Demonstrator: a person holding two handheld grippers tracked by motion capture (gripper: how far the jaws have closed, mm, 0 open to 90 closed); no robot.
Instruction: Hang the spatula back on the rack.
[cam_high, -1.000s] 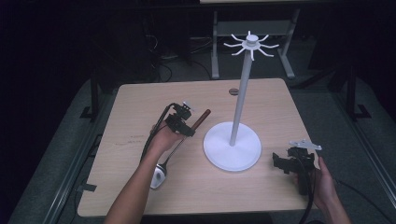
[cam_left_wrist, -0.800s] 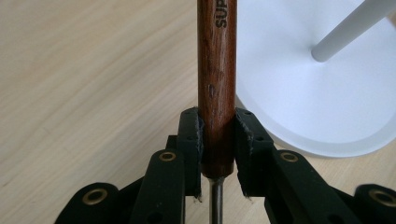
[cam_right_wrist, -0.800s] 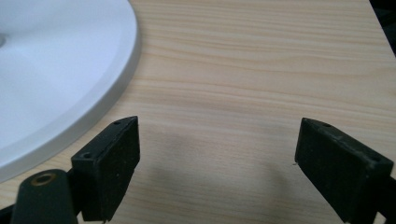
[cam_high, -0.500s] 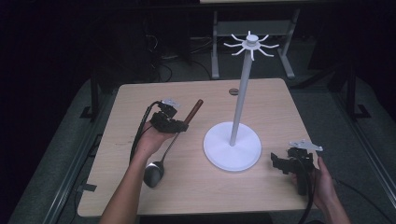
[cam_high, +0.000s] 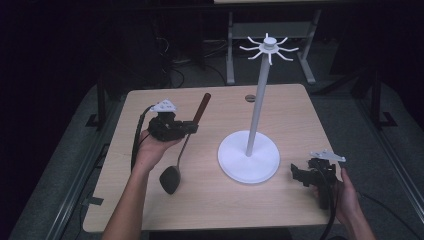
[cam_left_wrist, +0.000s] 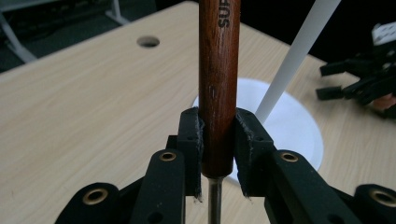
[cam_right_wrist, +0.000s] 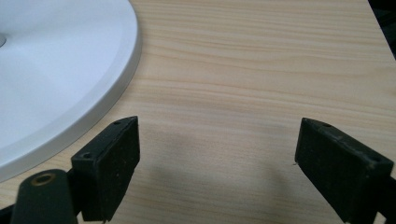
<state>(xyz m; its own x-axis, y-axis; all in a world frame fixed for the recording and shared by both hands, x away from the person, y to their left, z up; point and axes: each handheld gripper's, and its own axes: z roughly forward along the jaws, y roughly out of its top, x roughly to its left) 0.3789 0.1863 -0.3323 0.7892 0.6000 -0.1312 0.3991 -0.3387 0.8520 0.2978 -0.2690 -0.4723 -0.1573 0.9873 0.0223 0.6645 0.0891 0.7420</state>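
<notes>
- The left gripper (cam_left_wrist: 218, 156) clamps the ladle (cam_high: 186, 145) by its wooden handle, near the handle's lower end.
- The ladle's bowl hangs below, seemingly just above the table (cam_high: 215, 200).
- The right gripper (cam_right_wrist: 217, 170) stands wide open beside the stand (cam_high: 249, 160).

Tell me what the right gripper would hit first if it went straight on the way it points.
Probably the white stand's round base. The right gripper, jaws open and empty, points low across the table toward that base's rim, though bare wood lies directly ahead, so depth is uncertain.
</notes>
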